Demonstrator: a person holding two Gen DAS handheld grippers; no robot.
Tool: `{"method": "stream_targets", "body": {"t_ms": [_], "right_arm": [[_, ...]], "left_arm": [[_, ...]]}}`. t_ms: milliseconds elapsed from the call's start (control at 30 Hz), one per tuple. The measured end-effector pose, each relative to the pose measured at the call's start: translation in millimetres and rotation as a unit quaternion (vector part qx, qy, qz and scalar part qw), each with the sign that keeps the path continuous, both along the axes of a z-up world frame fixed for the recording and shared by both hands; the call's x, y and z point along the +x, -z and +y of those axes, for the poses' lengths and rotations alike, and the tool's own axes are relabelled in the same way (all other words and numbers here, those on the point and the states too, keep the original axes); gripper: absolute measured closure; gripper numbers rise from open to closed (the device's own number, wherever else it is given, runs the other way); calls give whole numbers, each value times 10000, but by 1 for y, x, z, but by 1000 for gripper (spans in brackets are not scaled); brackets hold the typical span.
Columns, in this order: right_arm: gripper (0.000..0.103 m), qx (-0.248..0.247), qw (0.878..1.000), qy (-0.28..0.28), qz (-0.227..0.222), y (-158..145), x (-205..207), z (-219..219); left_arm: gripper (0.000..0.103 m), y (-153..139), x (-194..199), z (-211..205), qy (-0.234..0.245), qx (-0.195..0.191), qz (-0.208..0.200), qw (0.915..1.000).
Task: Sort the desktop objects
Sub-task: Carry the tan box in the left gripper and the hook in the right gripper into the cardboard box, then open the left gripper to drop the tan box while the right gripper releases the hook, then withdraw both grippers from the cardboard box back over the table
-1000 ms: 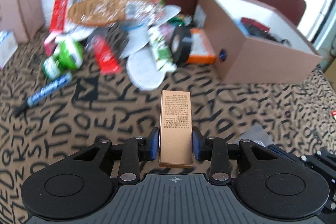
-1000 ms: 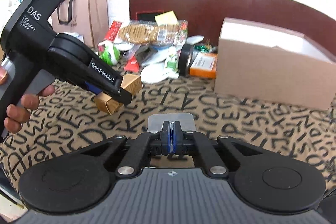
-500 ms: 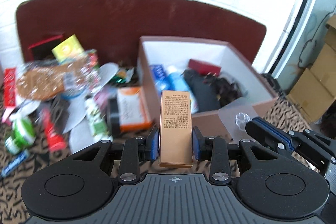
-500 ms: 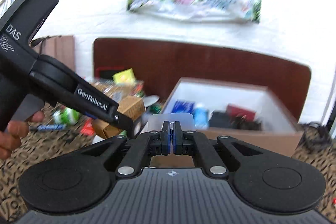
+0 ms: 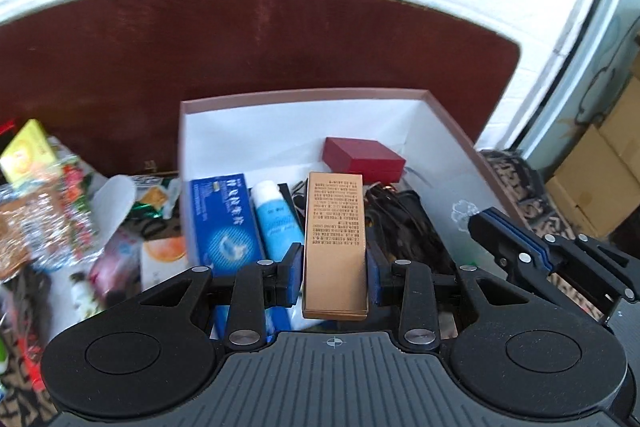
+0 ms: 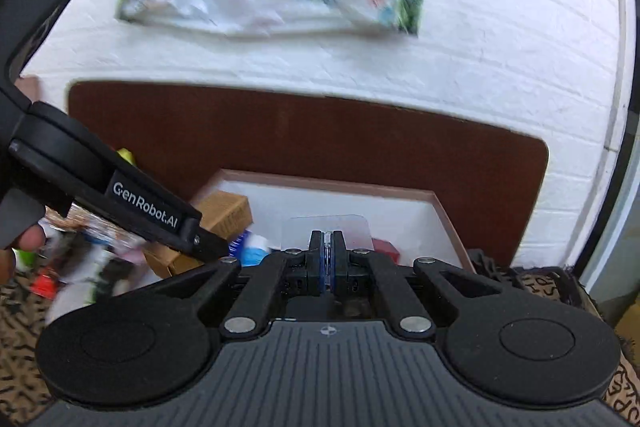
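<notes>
The gold carton (image 5: 335,247) is clamped by its long sides between the pads of the left tool (image 5: 334,277), printed face up and its far end reaching over the open cardboard box (image 5: 448,123); held lengthwise like this, it can probably go down into the box without catching the rim. Below it the box already holds a blue carton (image 5: 224,219) at about nine o'clock from the gold one, a white-capped blue tube (image 5: 276,223) between the two, a red case (image 5: 362,159) at about one o'clock, and a dark tangle of cords (image 5: 404,227) at three o'clock, so the free room is tight and the drop spot likely matters. At three o'clock, over the box's right wall, the right tool (image 5: 478,223) is closed flat on a clear plastic sheet (image 5: 456,211); a thin flexible piece needs such a tight pinch. In the right wrist view that sheet (image 6: 326,227) stands up between the shut pads of the right tool (image 6: 327,259), with the left tool (image 6: 208,241) at ten o'clock. Unsorted packets (image 5: 52,227) lie on the desk (image 6: 24,303) outside the box, toward nine o'clock.
</notes>
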State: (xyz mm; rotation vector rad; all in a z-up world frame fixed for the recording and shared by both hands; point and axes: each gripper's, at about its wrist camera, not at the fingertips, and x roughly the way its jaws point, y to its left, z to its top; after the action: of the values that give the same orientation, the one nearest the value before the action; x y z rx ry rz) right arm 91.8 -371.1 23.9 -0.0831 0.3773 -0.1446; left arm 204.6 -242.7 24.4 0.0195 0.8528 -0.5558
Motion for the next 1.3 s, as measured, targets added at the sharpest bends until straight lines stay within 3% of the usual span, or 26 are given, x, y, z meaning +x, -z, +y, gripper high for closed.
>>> {"method": "stream_targets", "body": {"t_ms": [167,433,567,600,633,667,700,733,867,933,967,1133,1300], "right_arm": [[100,114,9987,159,460,19,36,-27],[100,-45,9959,189,884,33,83,-40],[100,-107,9945,226,1015,35,92,-43],[99,-123,9942,228,1043,35,93,-44],[89,-127,9941,233,1047,35,93,-44],[79,-125,9943,249,1025,34,91,-45],[50,-127,9948,282,970,32,88,-45],[30,-143,9955,341,869,31,84,-46],[20,-108,9972,289,687,23,65,-41],[4,-51,9979,245,605,19,54,-36],[1,-49,9980,231,581,17,51,-33],[0,-54,9983,75,578,11,29,-16],[0,-92,9988,38,473,4,-3,4]], "left_arm": [[72,23,40,-25,-43,170,297,9994],[69,41,74,-43,-56,391,379,9985],[32,38,77,-40,-108,246,324,9991],[17,35,75,-38,-103,144,285,9994],[8,32,72,-34,-113,42,220,9997],[6,29,68,-30,-149,-27,113,9998],[3,25,65,-29,-177,-52,27,9998],[0,22,62,-27,-193,-52,-36,9998],[0,15,48,-21,-211,12,-234,9995],[0,11,39,-18,-205,61,-306,9993],[0,10,33,-16,-196,85,-347,9992],[0,4,3,-3,-153,152,-504,9985],[0,-5,-38,20,-121,-61,-616,9980]]}}
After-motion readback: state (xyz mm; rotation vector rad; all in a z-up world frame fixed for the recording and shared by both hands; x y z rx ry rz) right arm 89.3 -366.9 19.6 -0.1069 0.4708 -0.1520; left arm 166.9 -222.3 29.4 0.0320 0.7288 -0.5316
